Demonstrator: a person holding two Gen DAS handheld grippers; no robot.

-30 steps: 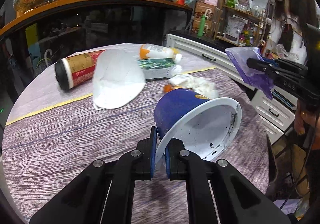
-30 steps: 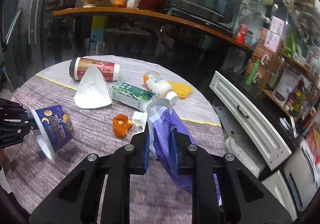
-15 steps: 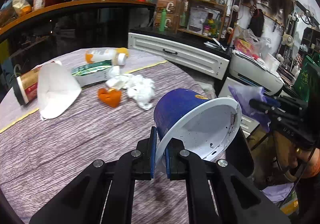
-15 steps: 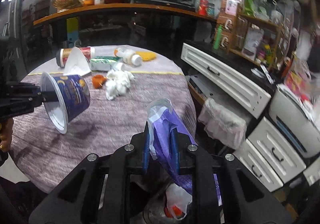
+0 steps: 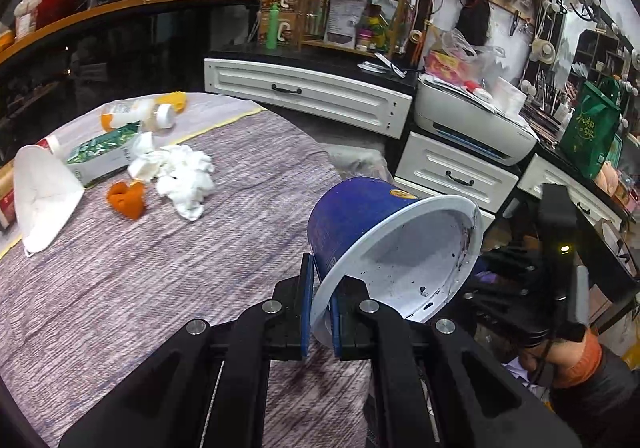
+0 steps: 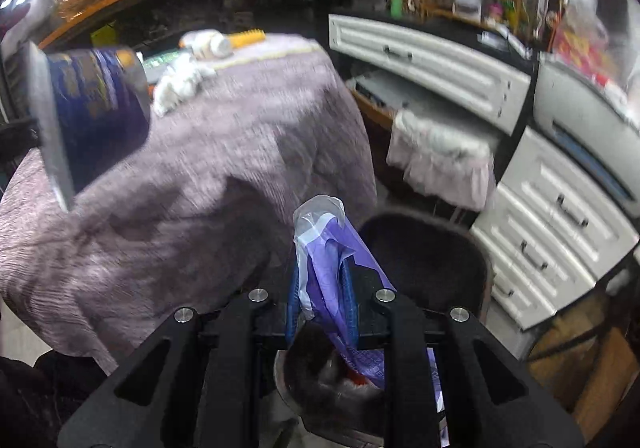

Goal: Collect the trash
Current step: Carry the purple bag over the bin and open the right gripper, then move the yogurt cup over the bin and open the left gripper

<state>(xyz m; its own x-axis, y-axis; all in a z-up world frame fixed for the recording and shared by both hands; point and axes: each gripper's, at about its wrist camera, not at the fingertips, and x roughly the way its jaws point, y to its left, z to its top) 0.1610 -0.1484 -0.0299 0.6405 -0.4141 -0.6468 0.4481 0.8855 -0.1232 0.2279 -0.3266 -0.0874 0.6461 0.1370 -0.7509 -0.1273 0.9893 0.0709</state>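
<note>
A blue paper bowl [image 5: 360,216] with a white, speckled inside is held tipped on its side above the near edge of a round table [image 5: 160,288], its rim pinched between the closed pads of the left gripper [image 5: 320,312]. The bowl's open mouth is turned toward the camera and to the right. In the right wrist view the same bowl [image 6: 96,100] is seen at the far left, blurred, raised over the purple woven tablecloth [image 6: 200,168].

A purple plastic wrapper [image 6: 332,268] is clamped between the nearly closed fingers of the right gripper [image 6: 322,304], its clear top end standing up and its lower part hanging down. Directly beneath it a dark bin [image 6: 328,388] is seen, with some crumpled litter inside; a dark chair seat [image 6: 424,260] lies just behind the bin.

More trash is left on the table, well apart from the bowl: crumpled white tissue [image 5: 180,176], an orange peel [image 5: 128,200] just beside it, a green carton [image 5: 104,152], a white paper cone [image 5: 40,200], and a plastic bottle with an orange cap [image 5: 136,116] lying on its side at the far edge.

White drawer units [image 5: 312,96] and a printer [image 5: 472,120] are seen beyond the table.
</note>
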